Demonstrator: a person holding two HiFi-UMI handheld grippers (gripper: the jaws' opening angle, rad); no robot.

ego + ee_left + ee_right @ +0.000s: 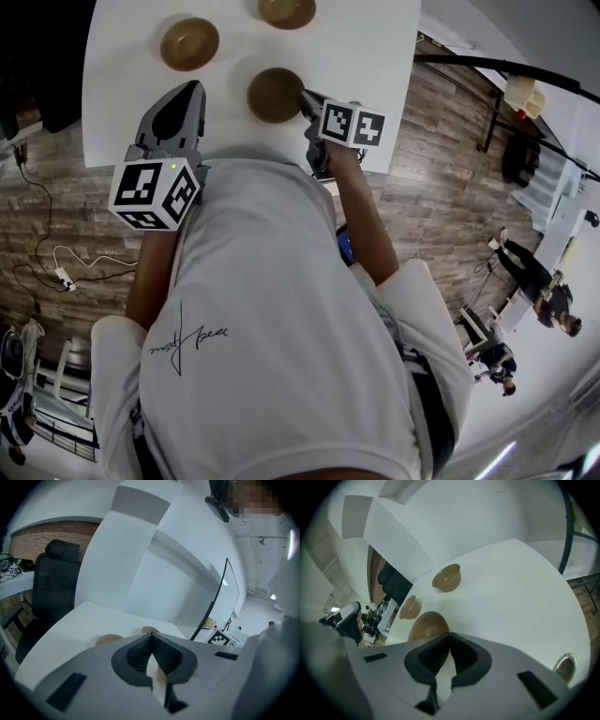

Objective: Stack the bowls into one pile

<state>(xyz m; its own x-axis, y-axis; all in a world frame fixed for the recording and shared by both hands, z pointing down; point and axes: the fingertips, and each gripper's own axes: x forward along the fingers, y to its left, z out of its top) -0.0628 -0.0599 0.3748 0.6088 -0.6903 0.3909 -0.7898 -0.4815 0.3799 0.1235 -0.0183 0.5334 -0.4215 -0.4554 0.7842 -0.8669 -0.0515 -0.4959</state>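
Three brown bowls stand apart on the white table: a near bowl, a far-left bowl and a far bowl cut by the top edge. My right gripper is shut and empty, its tips right beside the near bowl's right rim. In the right gripper view that bowl lies just beyond the closed tips, with the other two bowls farther off. My left gripper hovers over the table's near edge, shut on nothing; two bowls show past it.
The person's body fills the lower head view, close to the table's near edge. A black office chair stands beyond the table's left side. A black-framed stand and other people are off to the right. Cables lie on the wooden floor.
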